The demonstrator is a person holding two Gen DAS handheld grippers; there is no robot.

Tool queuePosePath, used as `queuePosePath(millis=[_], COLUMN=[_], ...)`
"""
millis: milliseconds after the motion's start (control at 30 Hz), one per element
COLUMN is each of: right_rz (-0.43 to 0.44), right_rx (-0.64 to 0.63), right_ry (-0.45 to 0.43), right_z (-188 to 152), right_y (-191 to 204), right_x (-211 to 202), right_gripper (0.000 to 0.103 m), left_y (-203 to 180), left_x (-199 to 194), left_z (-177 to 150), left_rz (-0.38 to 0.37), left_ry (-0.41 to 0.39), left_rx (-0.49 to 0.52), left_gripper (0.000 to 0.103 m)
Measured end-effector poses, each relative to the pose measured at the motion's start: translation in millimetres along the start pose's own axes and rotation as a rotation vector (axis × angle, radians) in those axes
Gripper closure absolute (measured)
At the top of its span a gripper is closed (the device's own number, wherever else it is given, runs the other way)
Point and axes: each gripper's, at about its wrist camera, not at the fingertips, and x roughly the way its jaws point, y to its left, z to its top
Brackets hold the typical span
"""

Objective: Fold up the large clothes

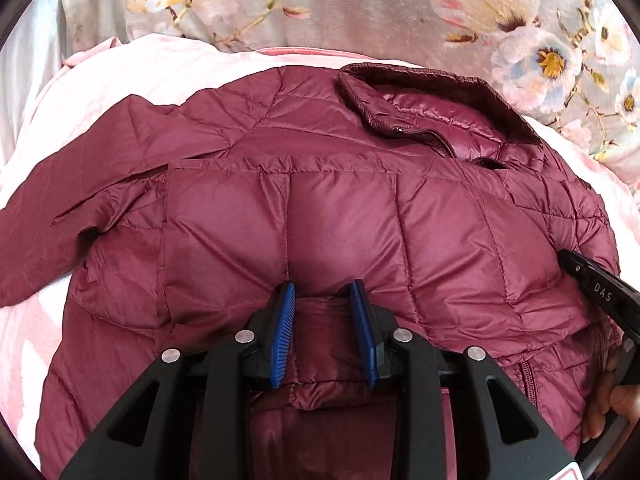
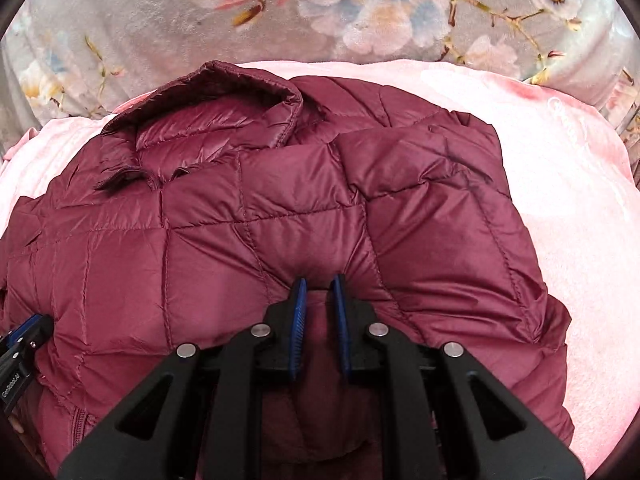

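A maroon quilted puffer jacket (image 1: 312, 208) is lying spread on a pale pink blanket (image 2: 560, 208), its stand-up collar (image 1: 420, 92) pointing toward the far side and its front zipper partly open at the neck. The lower part is lying folded up over the chest, puffing into soft ridges.

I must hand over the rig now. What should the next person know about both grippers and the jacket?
Left gripper: fabric of the maroon puffer jacket lies between its fingers; whether they clamp it is unclear.
Right gripper: the same, on the jacket's other side.
Jacket lies on the pink blanket, collar away from the grippers, lower part folded up over the body.
Left: fold further and flatten.
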Motion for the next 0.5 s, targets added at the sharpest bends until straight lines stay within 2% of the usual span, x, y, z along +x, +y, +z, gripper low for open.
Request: queuePosePath(millis=[167,367,500], right_rz=[-0.022,-0.03,0.008], right_rx=[-0.021,-0.104,-0.039], right_ry=[0.004,0.045,0.072], right_z=[-1.6,-16.0,-13.7], right_y=[4.0,5.9,-0.4], right_x=[-2.0,-20.5,-32.6], right_gripper=[0.09,0.088,0.087], left_y=[-1.8,4.2,11.0], left_x=[-0.9,-13.9,-17.9], left_z=[-0.1,-5.1,-7.9], left_rz=[0.0,-0.003,-0.005], left_ry=[-0.003,0.008,0.029], left_rx=[-0.002,0.01,-0.006], left_gripper=[0.073,0.073,0.072])
